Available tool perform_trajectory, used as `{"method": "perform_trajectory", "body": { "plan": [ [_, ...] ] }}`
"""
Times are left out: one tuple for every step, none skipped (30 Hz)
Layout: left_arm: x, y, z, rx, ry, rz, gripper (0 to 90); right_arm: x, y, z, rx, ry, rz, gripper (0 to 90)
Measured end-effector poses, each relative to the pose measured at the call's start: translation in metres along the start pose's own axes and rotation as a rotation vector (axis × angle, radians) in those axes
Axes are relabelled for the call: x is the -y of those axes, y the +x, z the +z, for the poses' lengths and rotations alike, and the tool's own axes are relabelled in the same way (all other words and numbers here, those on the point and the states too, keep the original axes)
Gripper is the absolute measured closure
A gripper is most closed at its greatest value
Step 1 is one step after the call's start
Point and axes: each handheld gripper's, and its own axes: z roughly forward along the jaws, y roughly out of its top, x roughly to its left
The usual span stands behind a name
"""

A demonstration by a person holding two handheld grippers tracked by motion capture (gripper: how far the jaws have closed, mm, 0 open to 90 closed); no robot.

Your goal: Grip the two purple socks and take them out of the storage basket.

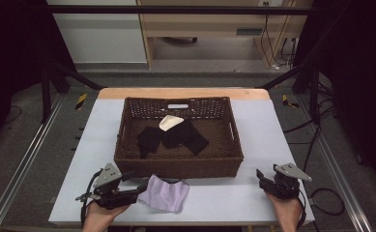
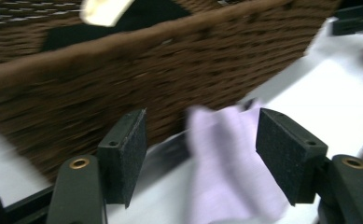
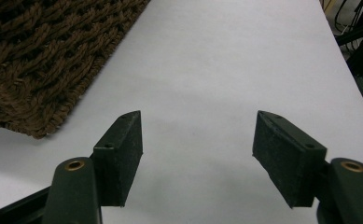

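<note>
Near the table's front edge, a soft, crumpled lilac cloth (image 1: 165, 194) lies on the smooth white table (image 1: 234, 195), just before the basket. The left gripper (image 1: 138, 186) has its fingers (image 2: 128, 156) released, straddling the cloth; the right gripper (image 1: 262, 178) is also spread, over bare table. Beyond, the brown woven wicker basket (image 1: 176, 166) holds black socks (image 1: 173, 137) and a cream one (image 1: 169, 122).

Motion blurs the lilac cloth (image 2: 230, 172) and wicker basket (image 2: 170, 79) in the left gripper view.
</note>
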Motion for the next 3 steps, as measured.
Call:
{"method": "perform_trajectory", "body": {
  "plan": [
    [0.003,0.006,-0.003,-0.018,0.0,-0.012,33.2,0.0,0.0,0.0,0.001,-0.001,0.002,31.6],
    [0.006,0.011,-0.005,-0.033,0.002,-0.016,33.2,0.0,0.0,0.0,0.002,-0.001,0.003,31.1],
    [0.009,0.016,-0.008,-0.053,0.002,-0.028,33.2,0.0,0.0,0.0,0.002,-0.003,0.005,30.6]
  ]
}}
